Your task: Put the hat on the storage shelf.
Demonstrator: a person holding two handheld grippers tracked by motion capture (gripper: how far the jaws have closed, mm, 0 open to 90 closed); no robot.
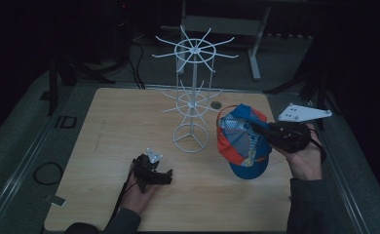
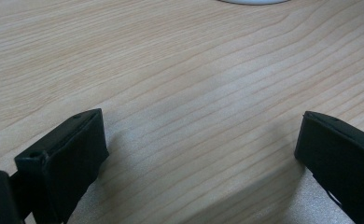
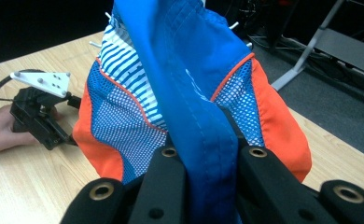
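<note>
The white wire rack (image 1: 192, 92) stands mid-table on a light ring base, so a cap (image 1: 241, 141) snagging one of its thin arms could tip it. The right gripper (image 1: 256, 129) holds the cap just right of the rack, clamped on one fabric fold (image 3: 203, 154) that may slip. The left gripper (image 1: 164, 176) rests open on the table (image 1: 105, 126), too far to steady the rack.

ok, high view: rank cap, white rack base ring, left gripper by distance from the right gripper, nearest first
1. cap: clamped in the right gripper itself.
2. white rack base ring: mid-table, just left of the cap.
3. left gripper: far left, resting near the table's front edge.
</note>
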